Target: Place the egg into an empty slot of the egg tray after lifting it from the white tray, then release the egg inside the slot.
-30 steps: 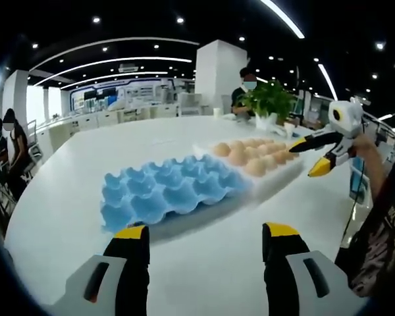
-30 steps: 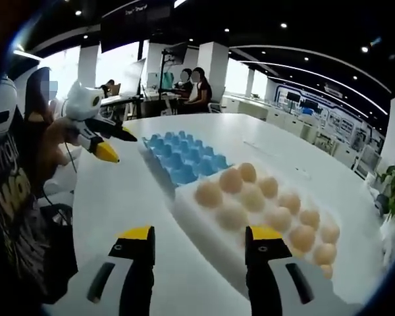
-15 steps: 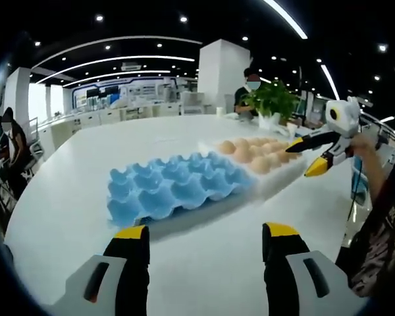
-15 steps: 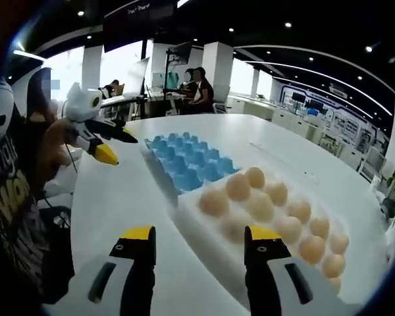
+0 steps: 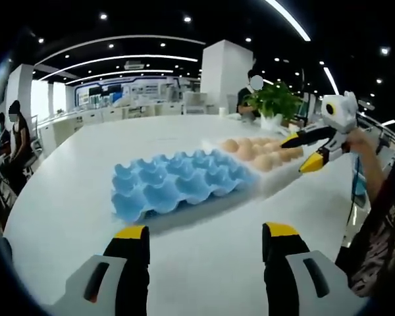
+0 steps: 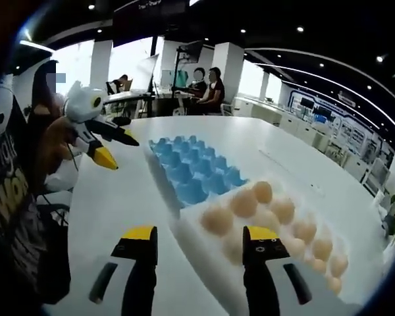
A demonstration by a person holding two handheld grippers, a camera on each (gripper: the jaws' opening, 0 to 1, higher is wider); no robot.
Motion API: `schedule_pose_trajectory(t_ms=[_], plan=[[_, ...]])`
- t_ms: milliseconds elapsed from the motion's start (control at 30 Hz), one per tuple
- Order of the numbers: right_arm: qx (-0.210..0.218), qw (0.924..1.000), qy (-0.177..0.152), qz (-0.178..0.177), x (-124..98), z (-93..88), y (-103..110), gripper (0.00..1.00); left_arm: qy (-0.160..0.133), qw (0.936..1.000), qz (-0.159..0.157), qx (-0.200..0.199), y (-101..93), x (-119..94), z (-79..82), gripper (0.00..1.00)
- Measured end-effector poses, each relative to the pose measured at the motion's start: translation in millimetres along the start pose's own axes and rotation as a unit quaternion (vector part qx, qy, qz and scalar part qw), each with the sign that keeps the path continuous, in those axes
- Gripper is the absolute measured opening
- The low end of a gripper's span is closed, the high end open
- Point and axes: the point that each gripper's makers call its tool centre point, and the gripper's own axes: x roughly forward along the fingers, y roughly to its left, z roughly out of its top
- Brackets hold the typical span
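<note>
Both grippers have jaws spread, holding nothing. Left gripper (image 5: pixel 201 240) hovers over the white table (image 5: pixel 66 197), blue egg tray (image 5: pixel 178 186) at 12 o'clock, all slots empty. Right gripper (image 6: pixel 201 240) hangs just above the near edge of the white tray (image 6: pixel 204 253); eggs (image 6: pixel 217 219) sit in it, touching the blue tray's end.

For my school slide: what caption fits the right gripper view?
Open right hand-held gripper nears eggs in white tray, beside an empty blue egg tray.
</note>
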Motion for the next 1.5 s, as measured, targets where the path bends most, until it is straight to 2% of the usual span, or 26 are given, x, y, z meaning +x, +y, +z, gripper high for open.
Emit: schedule_pose_trajectory(t_ms=[333,467,900,967,1033,1167,1200,1300,1500], plan=[[-0.023,0.9996,0.012,0.013,16,7.2,0,0.49,-0.002,1.0000,-0.001,-0.002,3.2,-4,-2.1,0.70],[-0.035,0.9988,0.031,0.011,22,2.5,-1,0.48,-0.002,1.0000,0.002,-0.003,6.1,-7,-2.5,0.70],[-0.046,0.9973,0.052,0.024,35,2.5,-11,0.45,-0.003,1.0000,0.006,-0.006,9.5,-12,-4.9,0.70],[-0.047,0.9971,0.053,0.026,37,1.4,-12,0.43,-0.002,1.0000,0.007,-0.007,9.9,-12,-5.3,0.70],[-0.049,0.9955,0.072,0.037,41,-5.1,-13,0.38,-0.002,1.0000,0.007,-0.006,9.9,-13,-5.7,0.70],[-0.025,0.9940,0.097,0.044,50,-14.5,-19,0.32,0.000,1.0000,0.006,-0.006,9.3,-14,-7.7,0.70],[-0.010,0.9942,0.093,0.053,51,-12.7,-17,0.31,0.000,1.0000,0.006,-0.006,9.6,-14,-8.3,0.70],[-0.016,0.9937,0.098,0.052,52,-13.2,-19,0.31,0.002,0.9999,0.008,-0.008,10.5,-13,-10.3,0.70],[0.005,0.9930,0.099,0.065,55,-14.2,-23,0.31,0.004,1.0000,0.005,-0.007,7.9,-11,-10.9,0.70]])
